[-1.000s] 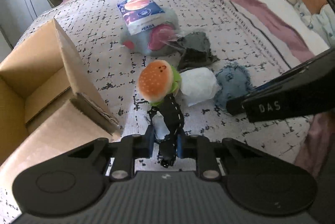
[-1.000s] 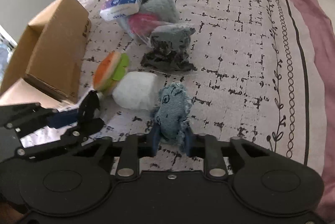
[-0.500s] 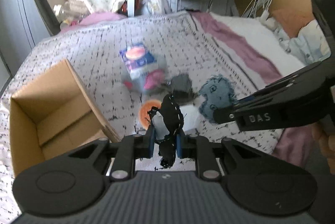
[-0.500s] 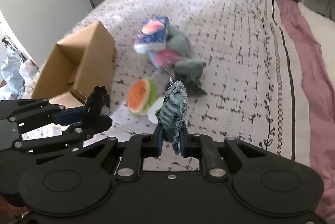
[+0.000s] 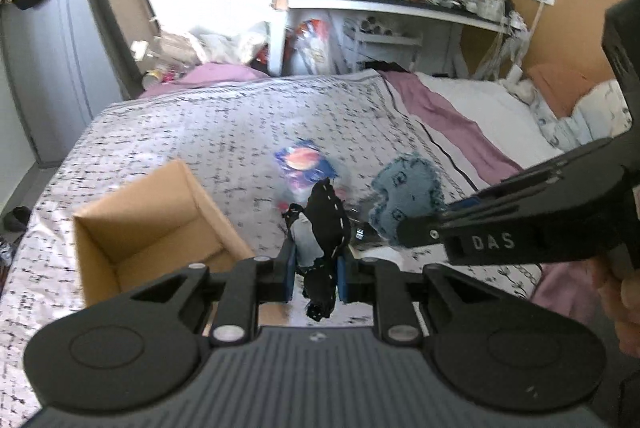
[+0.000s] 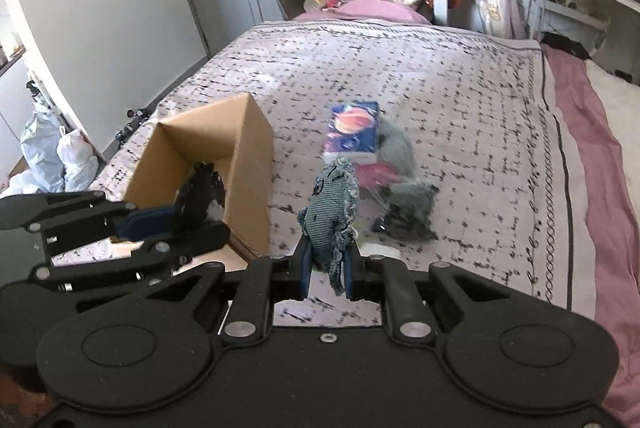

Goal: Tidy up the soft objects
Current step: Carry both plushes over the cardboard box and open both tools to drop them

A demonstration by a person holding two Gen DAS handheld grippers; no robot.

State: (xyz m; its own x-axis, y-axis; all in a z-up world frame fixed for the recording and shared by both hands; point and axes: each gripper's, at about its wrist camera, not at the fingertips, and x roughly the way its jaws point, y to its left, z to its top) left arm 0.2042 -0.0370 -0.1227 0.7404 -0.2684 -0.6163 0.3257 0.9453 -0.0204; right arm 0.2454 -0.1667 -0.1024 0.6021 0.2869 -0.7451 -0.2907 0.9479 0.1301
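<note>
My left gripper (image 5: 316, 270) is shut on a black soft toy with white stitching (image 5: 326, 216), held up above the bed beside the open cardboard box (image 5: 156, 224). My right gripper (image 6: 328, 274) is shut on a blue denim soft toy (image 6: 332, 211), lifted above the bed; the toy also shows in the left wrist view (image 5: 404, 195). The left gripper and its black toy (image 6: 198, 193) hang over the box (image 6: 224, 163) in the right wrist view. A blue tissue pack (image 6: 354, 131) rests on a grey and pink plush (image 6: 394, 155) on the patterned bedspread (image 6: 460, 99).
A dark grey cloth piece (image 6: 408, 216) lies right of the denim toy. A white soft object (image 6: 378, 252) peeks out near my right fingers. A cluttered desk (image 5: 380, 3) and wardrobe (image 5: 52, 67) stand beyond the bed. Pink sheet (image 6: 592, 155) runs along the right.
Both grippers rose well above the bed with their toys. The left one moved toward the box, and the burger plush dropped out of sight below.
</note>
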